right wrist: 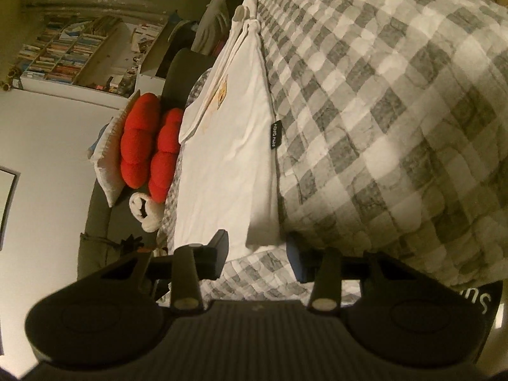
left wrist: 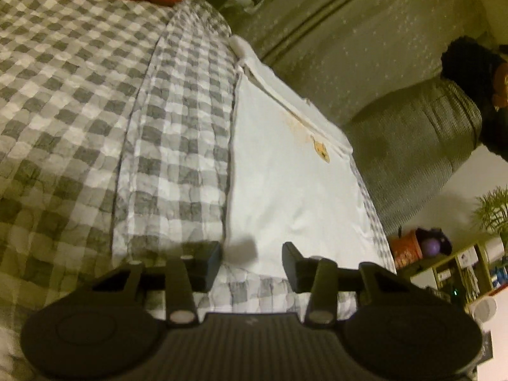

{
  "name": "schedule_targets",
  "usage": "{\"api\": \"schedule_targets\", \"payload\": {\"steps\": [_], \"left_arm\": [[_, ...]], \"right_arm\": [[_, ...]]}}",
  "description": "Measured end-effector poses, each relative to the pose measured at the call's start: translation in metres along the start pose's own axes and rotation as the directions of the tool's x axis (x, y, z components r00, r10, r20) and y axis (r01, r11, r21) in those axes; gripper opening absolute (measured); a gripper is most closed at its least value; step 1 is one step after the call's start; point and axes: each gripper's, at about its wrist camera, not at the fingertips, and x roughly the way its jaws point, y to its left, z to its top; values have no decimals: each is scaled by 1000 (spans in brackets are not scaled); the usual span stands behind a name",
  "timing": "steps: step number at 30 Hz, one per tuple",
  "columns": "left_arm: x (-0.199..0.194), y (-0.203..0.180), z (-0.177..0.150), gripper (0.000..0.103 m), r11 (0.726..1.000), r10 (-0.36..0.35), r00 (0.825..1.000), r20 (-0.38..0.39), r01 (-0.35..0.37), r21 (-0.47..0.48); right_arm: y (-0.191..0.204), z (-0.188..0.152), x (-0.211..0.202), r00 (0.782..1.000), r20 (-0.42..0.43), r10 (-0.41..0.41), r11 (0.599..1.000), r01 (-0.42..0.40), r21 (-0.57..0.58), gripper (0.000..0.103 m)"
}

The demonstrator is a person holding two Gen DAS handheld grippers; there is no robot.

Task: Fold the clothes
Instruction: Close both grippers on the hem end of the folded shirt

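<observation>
A white T-shirt (left wrist: 285, 165) with a small orange print lies flat on a grey-and-white checked bedspread (left wrist: 79, 95). Its long sides look folded in. My left gripper (left wrist: 251, 262) is open at the shirt's near edge, fingers just above the cloth and holding nothing. In the right wrist view the same shirt (right wrist: 228, 158) runs away from me, with a black side label at its right edge. My right gripper (right wrist: 257, 254) is open at the shirt's near edge, one finger over the white cloth, the other beside the bedspread (right wrist: 397, 111).
A red cushion (right wrist: 149, 146) and a white pillow (right wrist: 108, 165) lie left of the shirt, with a rolled white item (right wrist: 146, 209) nearby. A bookshelf (right wrist: 73, 50) stands by the far wall. A grey sofa arm (left wrist: 422, 146) and a shelf (left wrist: 460, 270) stand on the right.
</observation>
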Motion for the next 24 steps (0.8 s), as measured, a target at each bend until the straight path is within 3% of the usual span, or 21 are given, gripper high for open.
{"api": "schedule_targets", "payload": {"steps": [3, 10, 18, 19, 22, 24], "left_arm": [[1, 10, 9, 40, 998, -32, 997, -65, 29, -51], [16, 25, 25, 40, 987, -80, 990, -113, 63, -145], [36, 15, 34, 37, 988, -138, 973, -184, 121, -100], [38, 13, 34, 35, 988, -139, 971, -195, 123, -91], [43, 14, 31, 9, 992, -114, 969, -219, 97, -84], [42, 10, 27, 7, 994, -82, 977, -199, 65, -89]], "right_arm": [[1, 5, 0, 1000, -28, 9, 1000, -9, -10, 45], [3, 18, -1, 997, -80, 22, 999, -24, -25, 45], [5, 31, 11, 994, -109, 26, 1000, -27, -13, 36], [6, 30, 14, 992, -122, 24, 999, -27, -21, 34], [9, 28, 23, 987, -159, 15, 999, -22, -41, 20], [12, 27, 23, 987, -161, -4, 997, -8, -70, 13]]}}
